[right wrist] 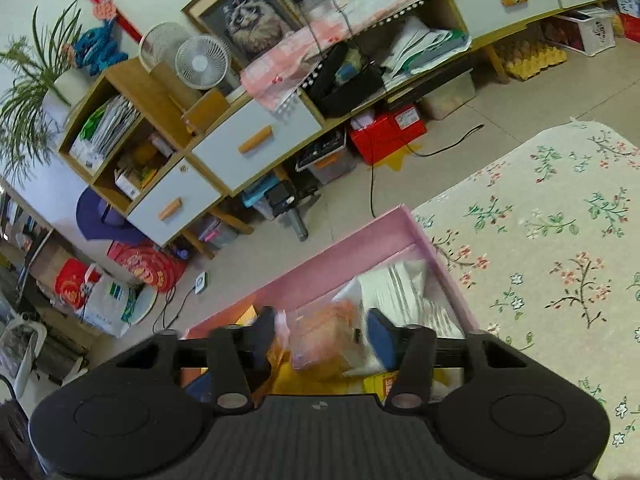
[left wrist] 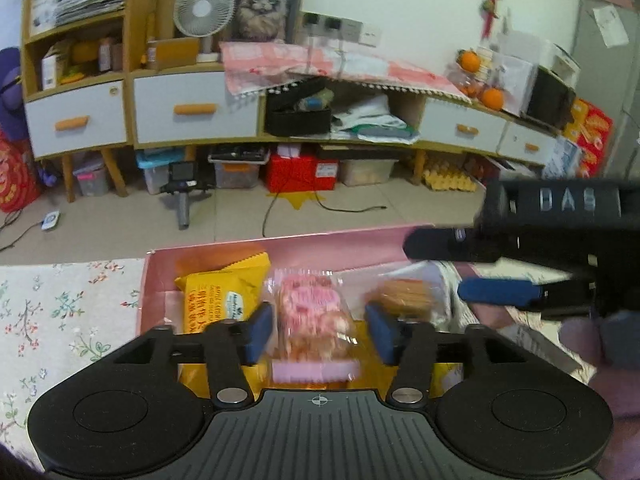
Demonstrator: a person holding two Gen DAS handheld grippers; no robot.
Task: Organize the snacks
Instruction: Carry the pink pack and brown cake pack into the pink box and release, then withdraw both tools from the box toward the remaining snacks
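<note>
A pink box (left wrist: 256, 246) sits on the floral tablecloth and holds several snack packets. My left gripper (left wrist: 320, 330) is open above it, its blue pads on either side of a clear packet of pink snacks (left wrist: 310, 314). A yellow packet (left wrist: 222, 296) lies at the left and a clear packet of brown biscuits (left wrist: 406, 298) at the right. My right gripper (right wrist: 322, 330) is open over the same box (right wrist: 384, 226), its pads beside the biscuit packet (right wrist: 328, 330), with a white packet (right wrist: 404, 292) beyond. The right gripper also shows in the left wrist view (left wrist: 460, 268).
The floral tablecloth (left wrist: 60, 320) lies left of the box and spreads on the other side in the right wrist view (right wrist: 552, 240). A long cabinet (left wrist: 192, 108) with drawers stands across the tiled floor, with storage boxes under it.
</note>
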